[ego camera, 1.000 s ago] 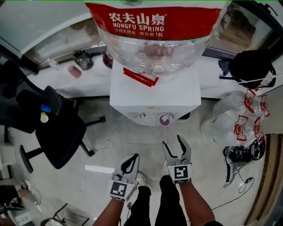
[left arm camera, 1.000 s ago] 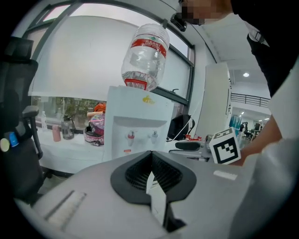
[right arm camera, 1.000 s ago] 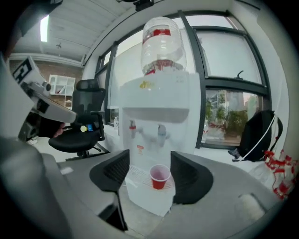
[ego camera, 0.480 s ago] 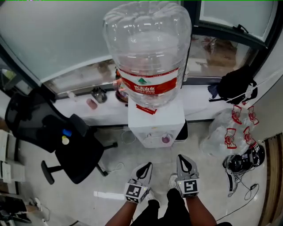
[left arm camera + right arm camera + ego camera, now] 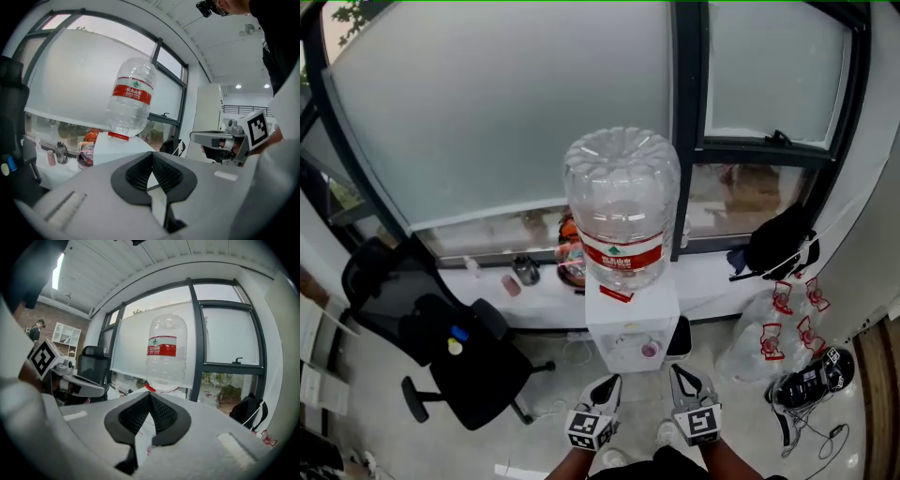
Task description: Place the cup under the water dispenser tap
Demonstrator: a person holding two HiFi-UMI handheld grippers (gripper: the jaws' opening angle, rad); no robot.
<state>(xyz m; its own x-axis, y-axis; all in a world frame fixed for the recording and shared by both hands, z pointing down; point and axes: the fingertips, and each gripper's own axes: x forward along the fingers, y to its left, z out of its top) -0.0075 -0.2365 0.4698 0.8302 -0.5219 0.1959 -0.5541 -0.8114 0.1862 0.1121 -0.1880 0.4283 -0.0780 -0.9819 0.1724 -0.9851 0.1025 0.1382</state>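
A white water dispenser (image 5: 630,317) with an upturned clear bottle (image 5: 622,211) stands against the window sill. A small pink cup (image 5: 650,349) sits in the recess on its front, below the taps. Both grippers hang side by side in front of the dispenser, apart from it and from the cup. My left gripper (image 5: 612,380) is shut and empty, its black pads meeting in the left gripper view (image 5: 151,153). My right gripper (image 5: 675,368) is shut too, with nothing held (image 5: 150,393). Each points roughly level at the bottle (image 5: 166,350).
A black office chair (image 5: 459,361) stands left of the dispenser. A black bag (image 5: 778,246) lies on the sill at right, with plastic bags (image 5: 769,337) and a dark helmet (image 5: 806,382) on the floor below. Small bottles (image 5: 525,272) stand on the sill.
The right gripper's jaws, open a second ago, have shut. Both grippers have risen, and the head view has pulled back, so the whole bottle and the window now show.
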